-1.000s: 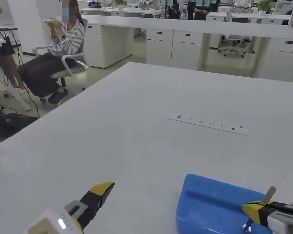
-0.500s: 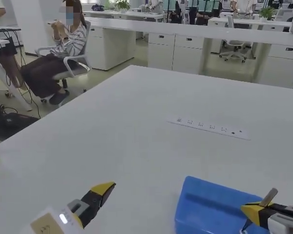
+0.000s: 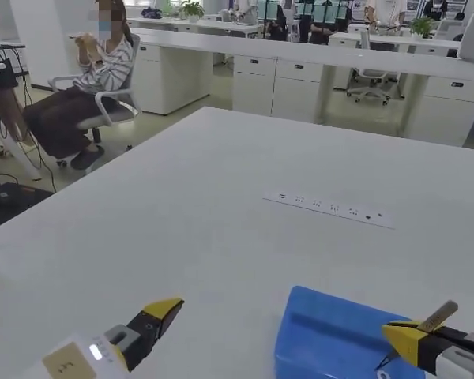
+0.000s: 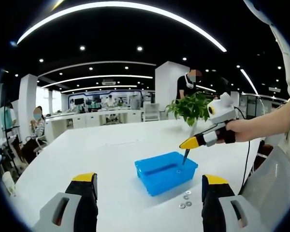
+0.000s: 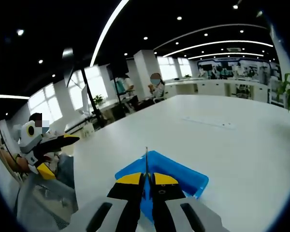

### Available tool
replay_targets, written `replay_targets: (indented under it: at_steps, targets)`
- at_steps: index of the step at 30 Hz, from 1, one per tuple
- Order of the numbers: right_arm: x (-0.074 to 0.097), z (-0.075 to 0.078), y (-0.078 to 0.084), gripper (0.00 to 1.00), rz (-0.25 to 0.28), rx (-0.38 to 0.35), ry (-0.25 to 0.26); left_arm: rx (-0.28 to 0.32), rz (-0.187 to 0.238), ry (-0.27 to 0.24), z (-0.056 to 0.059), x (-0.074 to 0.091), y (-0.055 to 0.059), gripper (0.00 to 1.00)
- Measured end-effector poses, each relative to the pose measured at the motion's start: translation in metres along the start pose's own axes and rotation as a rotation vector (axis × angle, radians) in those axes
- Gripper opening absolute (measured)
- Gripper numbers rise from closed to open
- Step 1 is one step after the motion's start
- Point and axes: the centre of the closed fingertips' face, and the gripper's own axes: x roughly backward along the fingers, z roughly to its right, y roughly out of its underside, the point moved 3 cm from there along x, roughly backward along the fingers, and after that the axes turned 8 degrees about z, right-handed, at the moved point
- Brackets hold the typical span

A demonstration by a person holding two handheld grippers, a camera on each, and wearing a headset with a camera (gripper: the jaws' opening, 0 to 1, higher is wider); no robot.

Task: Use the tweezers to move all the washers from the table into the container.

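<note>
The blue container [image 3: 324,335] sits on the white table near its front edge. My right gripper [image 3: 407,338] hovers over the container's right part, shut on the tweezers [image 3: 436,316], whose tips point down into it. In the right gripper view the tweezers [image 5: 146,164] stick out between the shut jaws [image 5: 146,180] over the container [image 5: 183,178]. My left gripper [image 4: 149,186] is open and holds nothing, left of the container [image 4: 165,171]. Several washers [image 4: 185,201] lie on the table beside the container's near corner. One small washer [image 4: 178,170] lies inside.
A white power strip [image 3: 329,209] lies flat on the table beyond the container. A person sits on a chair [image 3: 95,87] at the far left, off the table. Desks and cabinets line the back. A potted plant [image 4: 193,108] stands at the table's far end.
The head camera has tilted a little, shifting the whole picture. Both grippers and the container keep about the same places relative to each other.
</note>
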Motion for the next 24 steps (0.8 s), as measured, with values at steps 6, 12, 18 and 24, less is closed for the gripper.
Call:
replay_targets:
  at_steps: [6, 12, 18, 24]
  targets:
    - [0.004, -0.018, 0.009, 0.04, 0.001, -0.031, -0.041, 0.009, 0.008, 0.003, 0.000, 0.000, -0.001, 0.91]
    - [0.002, -0.028, 0.030, 0.04, -0.040, -0.071, -0.079, 0.010, 0.004, 0.007, 0.000, 0.000, 0.000, 0.90]
    - [-0.005, -0.027, 0.052, 0.04, -0.089, -0.092, -0.089, 0.010, -0.001, 0.007, 0.001, 0.000, 0.000, 0.90]
    - [-0.010, -0.026, 0.066, 0.04, -0.133, -0.065, -0.096, 0.010, -0.009, 0.009, 0.001, -0.001, 0.002, 0.90]
